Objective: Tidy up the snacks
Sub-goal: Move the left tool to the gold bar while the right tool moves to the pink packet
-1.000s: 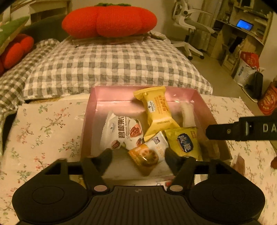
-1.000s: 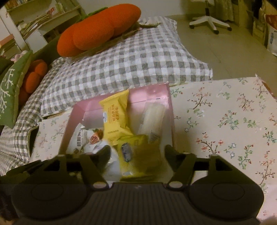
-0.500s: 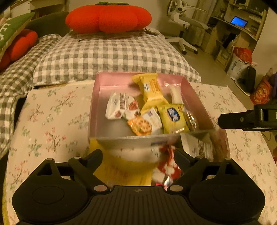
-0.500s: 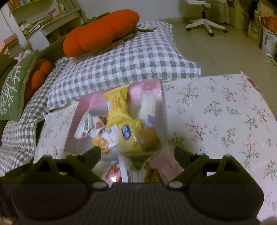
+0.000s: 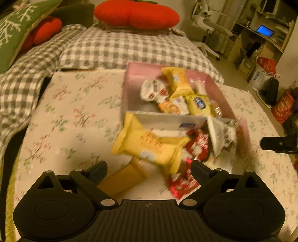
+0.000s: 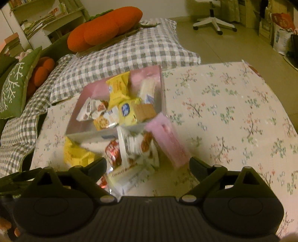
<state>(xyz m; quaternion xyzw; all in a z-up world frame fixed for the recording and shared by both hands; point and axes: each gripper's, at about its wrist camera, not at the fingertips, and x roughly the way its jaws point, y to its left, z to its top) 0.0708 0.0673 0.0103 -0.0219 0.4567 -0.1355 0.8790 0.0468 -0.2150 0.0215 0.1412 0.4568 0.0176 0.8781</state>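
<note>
Now both jaws are opening with nothing gripped: the left hand-held gripper (image 5: 149, 167) and right hand-held gripper (image 6: 148, 164) face loose snacks (image 5: 149, 147) just ahead, before the pink box (image 5: 130, 89) on the worktop (image 5: 74, 115), probably awaiting sorting.

Print on the snack packets (image 5: 149, 147) is too blurred to read.

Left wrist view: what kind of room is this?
Most likely a home bedroom or living room that doubles as a study: a gingham-covered bed or sofa with a red pumpkin cushion, an office chair, and a desk with a lit screen.
</note>
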